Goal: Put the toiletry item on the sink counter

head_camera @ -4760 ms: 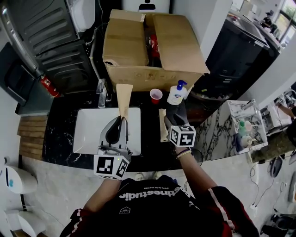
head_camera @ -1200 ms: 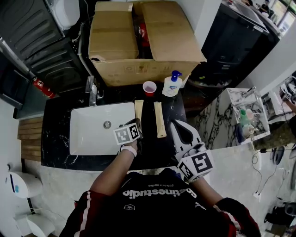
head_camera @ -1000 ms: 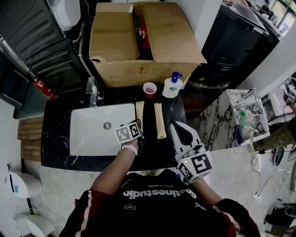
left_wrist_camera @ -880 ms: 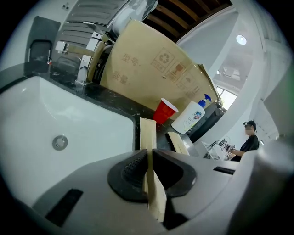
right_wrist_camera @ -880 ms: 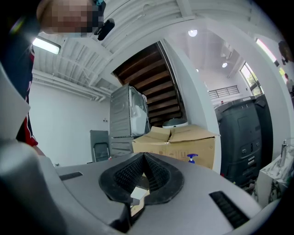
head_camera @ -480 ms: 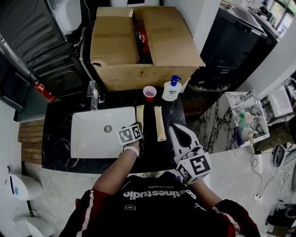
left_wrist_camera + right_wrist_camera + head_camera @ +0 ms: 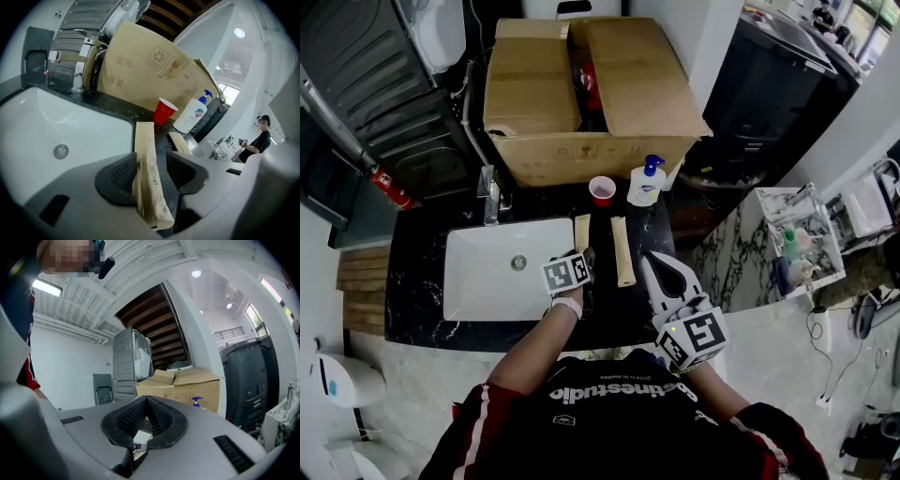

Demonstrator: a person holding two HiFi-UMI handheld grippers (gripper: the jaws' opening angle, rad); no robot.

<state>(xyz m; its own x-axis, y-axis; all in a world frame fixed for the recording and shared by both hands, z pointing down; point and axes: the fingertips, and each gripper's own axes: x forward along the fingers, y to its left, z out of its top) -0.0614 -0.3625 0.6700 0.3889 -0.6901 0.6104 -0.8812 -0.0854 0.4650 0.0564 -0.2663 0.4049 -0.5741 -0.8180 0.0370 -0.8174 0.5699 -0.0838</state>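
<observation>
A long tan paper-wrapped toiletry packet [image 7: 582, 231] [image 7: 146, 154] lies on the black counter [image 7: 417, 272] just right of the sink. Its near end sits between the jaws of my left gripper [image 7: 584, 254] [image 7: 151, 171]. Those jaws are opening: the packet leans on the left pad and a gap shows at the right pad. A second tan packet [image 7: 622, 251] [image 7: 180, 143] lies parallel to its right. My right gripper [image 7: 650, 262] [image 7: 146, 401] hovers by the counter's front right, shut with nothing in it.
The white sink [image 7: 478, 281] with its faucet [image 7: 490, 192] is left of the packets. Behind them stand a red cup [image 7: 602, 190], a pump soap bottle [image 7: 645, 183] and a large open cardboard box [image 7: 591, 94]. A wire rack [image 7: 802, 248] stands to the right.
Nearly five seconds ago my left gripper held the packet over the sink; now it rests on the counter beside the second packet. Over the last second both grippers have hardly shifted.
</observation>
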